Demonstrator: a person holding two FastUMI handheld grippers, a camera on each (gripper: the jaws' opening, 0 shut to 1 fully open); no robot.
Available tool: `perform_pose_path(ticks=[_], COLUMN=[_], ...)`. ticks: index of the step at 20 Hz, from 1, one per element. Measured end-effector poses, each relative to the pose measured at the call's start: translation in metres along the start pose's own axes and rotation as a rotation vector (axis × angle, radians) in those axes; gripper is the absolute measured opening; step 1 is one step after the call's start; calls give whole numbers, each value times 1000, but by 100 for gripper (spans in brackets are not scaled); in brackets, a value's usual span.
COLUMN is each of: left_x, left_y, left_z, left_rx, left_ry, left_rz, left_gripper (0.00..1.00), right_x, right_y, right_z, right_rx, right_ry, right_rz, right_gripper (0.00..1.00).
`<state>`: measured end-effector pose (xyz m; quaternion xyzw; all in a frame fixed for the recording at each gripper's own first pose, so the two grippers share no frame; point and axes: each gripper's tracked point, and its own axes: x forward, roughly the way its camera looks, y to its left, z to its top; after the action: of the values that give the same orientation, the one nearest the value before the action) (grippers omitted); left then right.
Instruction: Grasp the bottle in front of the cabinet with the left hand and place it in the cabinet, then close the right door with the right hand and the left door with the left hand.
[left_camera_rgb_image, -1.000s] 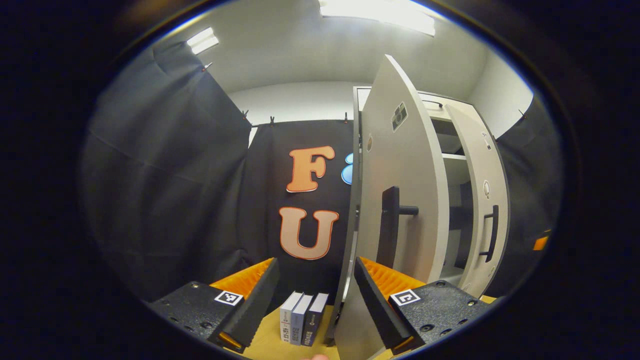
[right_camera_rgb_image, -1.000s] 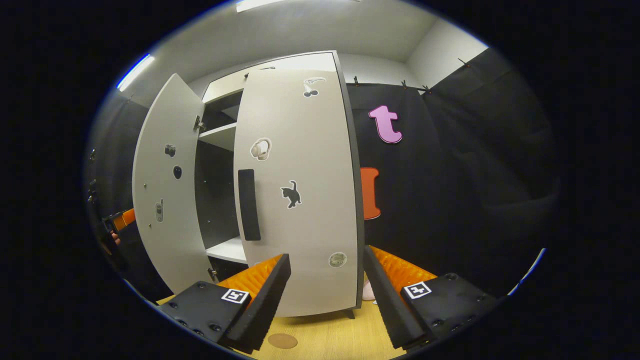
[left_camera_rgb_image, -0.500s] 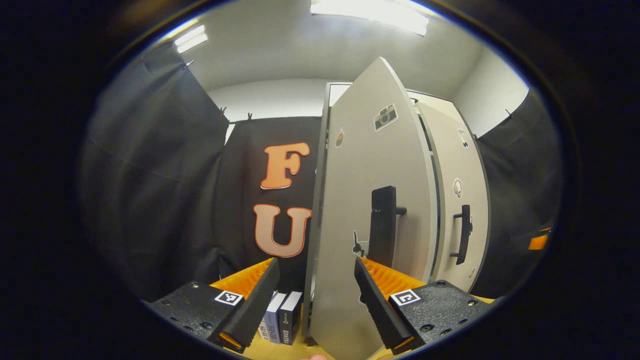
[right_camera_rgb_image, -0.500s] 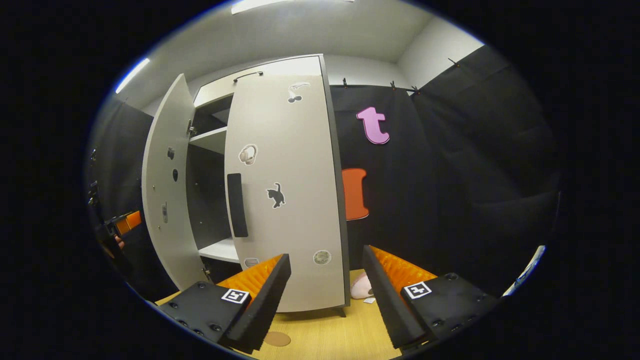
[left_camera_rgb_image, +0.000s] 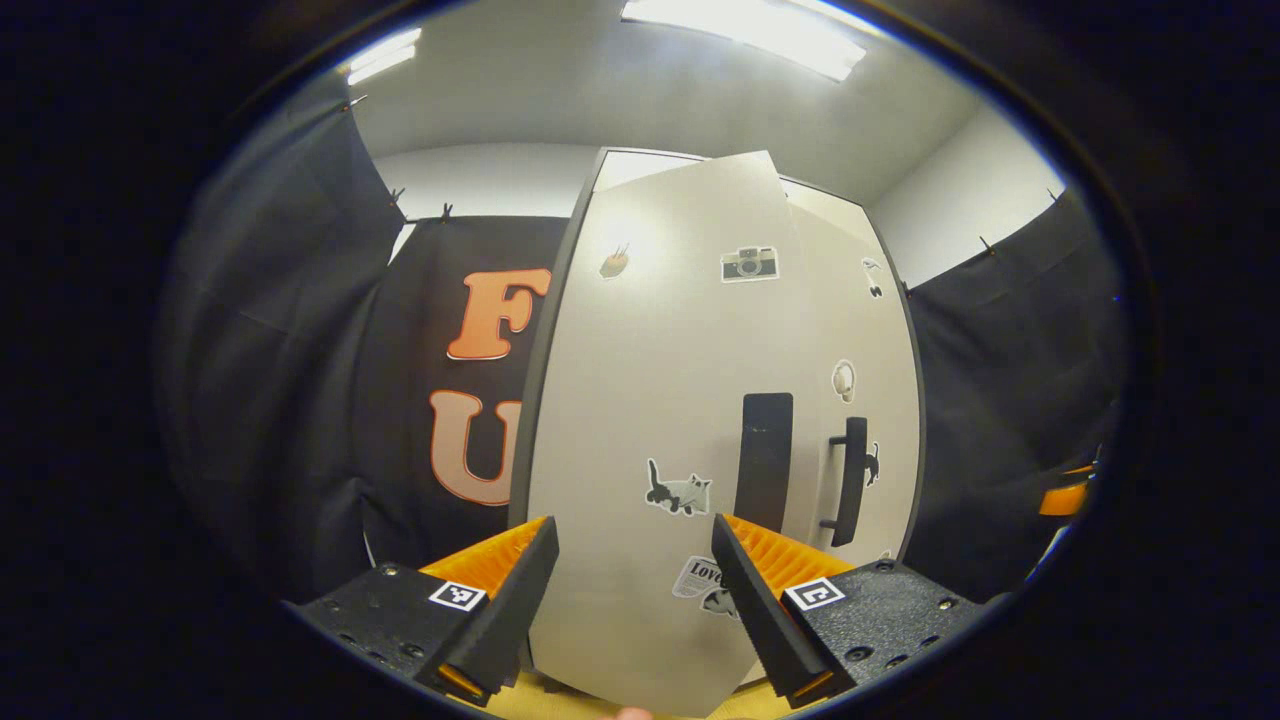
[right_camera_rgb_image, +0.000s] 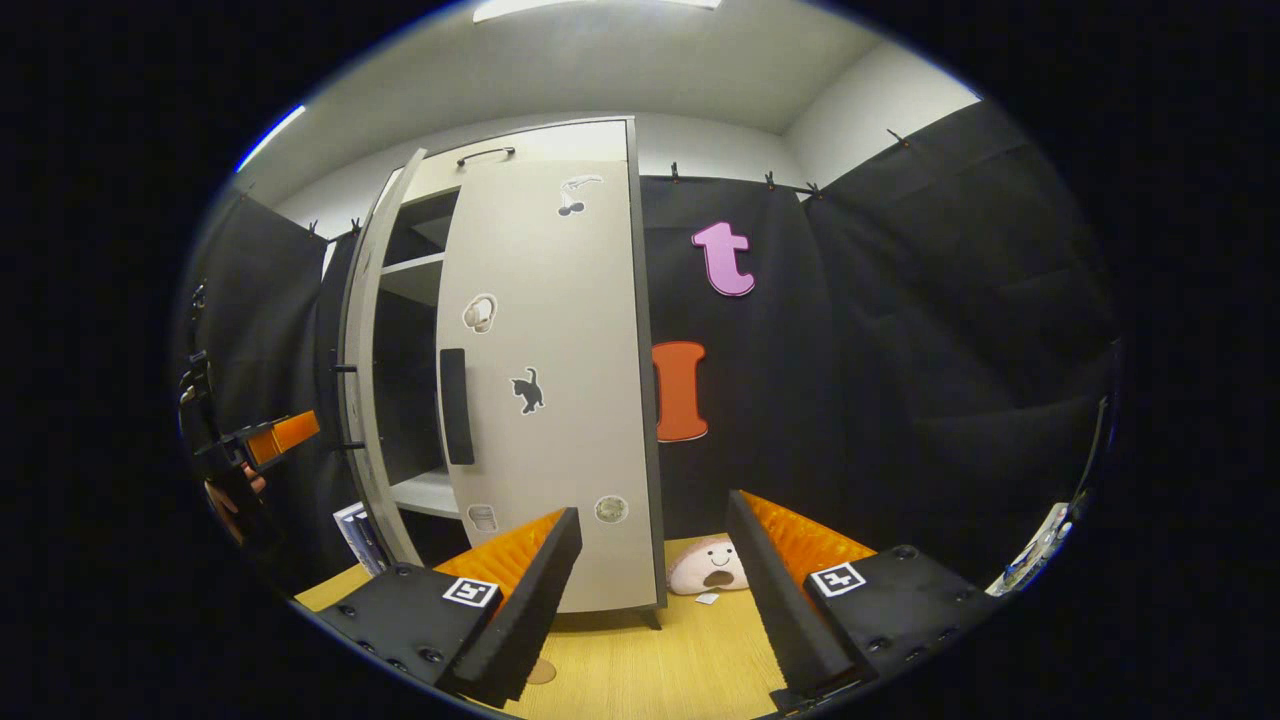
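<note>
The cabinet's left door (left_camera_rgb_image: 650, 400) stands close in front of my left gripper (left_camera_rgb_image: 635, 600), which is open with nothing between its fingers. Its black handle (left_camera_rgb_image: 765, 460) sits just above my right-hand finger. In the right gripper view this left door (right_camera_rgb_image: 362, 350) shows edge-on and still ajar, with bare shelves (right_camera_rgb_image: 410, 275) in the gap. The right door (right_camera_rgb_image: 550, 380) lies flat against the cabinet. My right gripper (right_camera_rgb_image: 655, 600) is open, low over the table and back from that door. My left gripper (right_camera_rgb_image: 270, 440) and a hand sit just left of the left door's edge.
A wooden table (right_camera_rgb_image: 640, 660) carries the cabinet. A pale plush toy (right_camera_rgb_image: 705, 565) lies at the cabinet's right foot. Some books (right_camera_rgb_image: 355, 530) stand by its left side. My right gripper (left_camera_rgb_image: 1065, 495) shows at the far right of the left gripper view.
The left door has swung far towards the cabinet, from edge-on to nearly face-on in the left gripper view. The right gripper has drawn back from the right door.
</note>
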<state>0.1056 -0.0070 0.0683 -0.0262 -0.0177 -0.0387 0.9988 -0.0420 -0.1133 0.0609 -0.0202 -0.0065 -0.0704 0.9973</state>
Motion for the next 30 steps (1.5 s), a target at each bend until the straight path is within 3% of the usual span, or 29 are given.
perform_pose_path(ticks=[4, 6, 7, 14, 18, 22, 25, 30], left_x=[16, 25, 28, 59, 71, 80, 75, 36], left_y=[-21, -25, -27, -40, -45, -47, -47, -40], left_z=[-11, -15, -17, -32, -34, -36, -35, -12], left_rx=[-21, -22, -22, -72, -45, -27, -33, -57], left_ry=[15, 19, 21, 36, 35, 35, 42, 19], left_rz=[-46, -46, -47, -59, -52, -39, -36, -33], left_gripper=[94, 90, 94, 94, 93, 94, 94, 94], right_x=[-7, -10, -11, -17, -18, -18, -15, -3], right_y=[-9, -15, -18, -35, -43, -38, -28, -3], right_z=[-3, -5, -6, -9, -7, -7, -7, -10], right_rx=[3, 7, 9, 16, 4, 0, 7, 33], right_ry=[4, 8, 9, 14, 13, 12, 7, 2], right_rz=[-28, -43, -52, -86, -96, -81, -55, 11], right_gripper=[97, 97, 97, 97, 97, 100, 87, 87])
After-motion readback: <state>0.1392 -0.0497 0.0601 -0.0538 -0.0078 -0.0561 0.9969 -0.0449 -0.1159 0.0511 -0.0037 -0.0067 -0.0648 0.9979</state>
